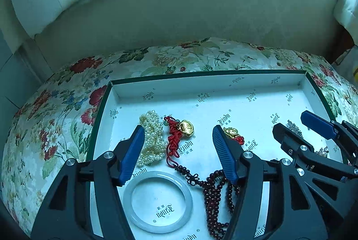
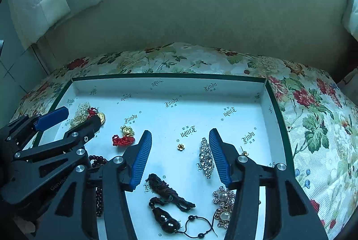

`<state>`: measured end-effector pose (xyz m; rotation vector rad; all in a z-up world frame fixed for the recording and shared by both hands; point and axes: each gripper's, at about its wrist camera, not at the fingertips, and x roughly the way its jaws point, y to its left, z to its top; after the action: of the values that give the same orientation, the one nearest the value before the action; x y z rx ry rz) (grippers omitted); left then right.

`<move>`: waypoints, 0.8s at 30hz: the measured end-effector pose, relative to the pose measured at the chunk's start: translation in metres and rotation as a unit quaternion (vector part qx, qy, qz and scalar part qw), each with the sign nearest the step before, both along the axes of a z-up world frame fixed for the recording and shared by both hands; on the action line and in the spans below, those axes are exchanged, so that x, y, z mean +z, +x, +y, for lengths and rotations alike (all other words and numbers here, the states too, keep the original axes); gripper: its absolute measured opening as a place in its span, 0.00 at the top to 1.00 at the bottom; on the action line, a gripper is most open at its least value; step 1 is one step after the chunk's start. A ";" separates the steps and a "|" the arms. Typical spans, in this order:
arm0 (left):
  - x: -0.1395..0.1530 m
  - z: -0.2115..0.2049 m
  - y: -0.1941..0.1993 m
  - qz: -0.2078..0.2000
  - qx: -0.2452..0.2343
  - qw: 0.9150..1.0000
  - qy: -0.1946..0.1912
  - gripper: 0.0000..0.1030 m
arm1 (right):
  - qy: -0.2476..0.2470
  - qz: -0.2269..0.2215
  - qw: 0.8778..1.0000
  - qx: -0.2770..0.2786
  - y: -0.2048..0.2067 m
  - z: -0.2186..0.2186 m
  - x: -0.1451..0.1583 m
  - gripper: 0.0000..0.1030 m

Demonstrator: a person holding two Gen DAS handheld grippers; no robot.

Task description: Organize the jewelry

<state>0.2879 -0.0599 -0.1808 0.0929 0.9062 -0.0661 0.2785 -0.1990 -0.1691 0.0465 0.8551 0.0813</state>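
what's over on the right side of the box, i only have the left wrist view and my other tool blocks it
Observer: A rhinestone brooch lies beside the right tool, near its right finger.
Operator: anything between that tool's fingers
Observer: A tiny gold flower on the box floor, nothing gripped; the tool is open.
Operator: and closer to me
Observer: A dark pendant with a brown knotted cord, plus two pearl flower pieces by the right finger.
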 end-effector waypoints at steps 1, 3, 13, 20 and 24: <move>0.002 0.000 -0.004 -0.002 0.000 1.000 0.000 0.39 | 0.000 -0.001 1.000 -0.001 -0.003 0.001 0.002 0.48; 0.008 0.001 -0.013 -0.005 -0.001 1.000 -0.002 0.39 | 0.002 -0.006 1.000 -0.002 -0.011 0.001 0.007 0.48; 0.051 0.008 -0.070 -0.027 0.004 1.000 -0.013 0.38 | 0.006 -0.039 0.999 -0.013 -0.065 0.002 0.049 0.48; 0.094 0.014 -0.123 -0.057 0.008 0.998 -0.017 0.34 | 0.003 -0.076 0.997 -0.007 -0.118 0.008 0.089 0.47; 0.118 0.014 -0.153 -0.078 0.008 0.997 -0.013 0.34 | 0.010 -0.092 0.996 -0.003 -0.147 0.010 0.109 0.47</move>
<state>0.1348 -0.0455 -0.0630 0.0660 0.7501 -0.0540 0.1312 -0.1890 -0.0596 0.0584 0.6698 0.0870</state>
